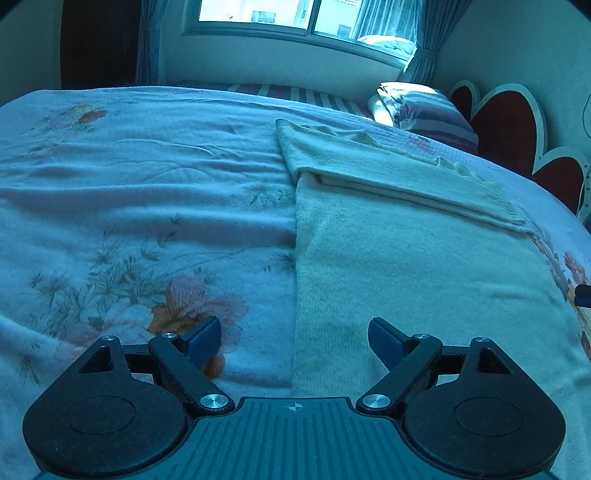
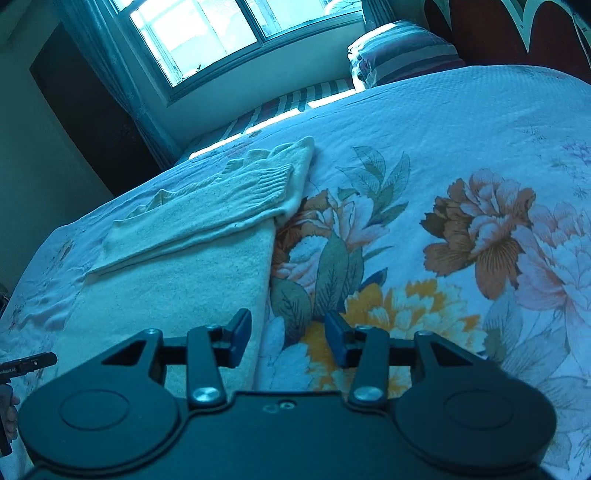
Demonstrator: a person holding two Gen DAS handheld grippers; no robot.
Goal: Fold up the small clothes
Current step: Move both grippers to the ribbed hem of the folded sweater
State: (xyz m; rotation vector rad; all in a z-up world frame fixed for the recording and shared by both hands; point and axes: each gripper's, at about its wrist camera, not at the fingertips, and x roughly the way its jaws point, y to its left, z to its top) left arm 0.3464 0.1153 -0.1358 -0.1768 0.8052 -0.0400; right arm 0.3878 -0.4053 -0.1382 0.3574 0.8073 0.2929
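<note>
Mostly bed: the bed (image 1: 129,192) fills both views, covered by a pale floral blanket with orange and yellow flowers and light wrinkles. Far side has a window (image 1: 258,16) with curtains, a striped pillow (image 1: 436,114) near the red heart-shaped headboard (image 1: 509,122).

Next the sweater (image 1: 406,258), cream knit, lying flat on the bed with its body spread smooth. One sleeve (image 1: 424,184) is folded across the upper part, ribbed cuff (image 2: 273,181) pointing toward the pillow side. Long side edges look straight; neckline area at the far end is bunched, detail unclear.

Left gripper (image 1: 294,339) hovers low over the near end of the sweater, jaws spread wide, nothing between them. Sweater's left edge runs right between the two fingers: one pad over bare blanket, the other over knit. Contact with fabric cannot be told.

Right gripper (image 2: 288,339) also gapes, somewhat narrower, empty. It straddles the sweater's right edge: left finger over knit, right finger over the flowered blanket. Sweater extends away ahead and to the left of it.

Small black part of the other gripper peeks in at each view's edge.
</note>
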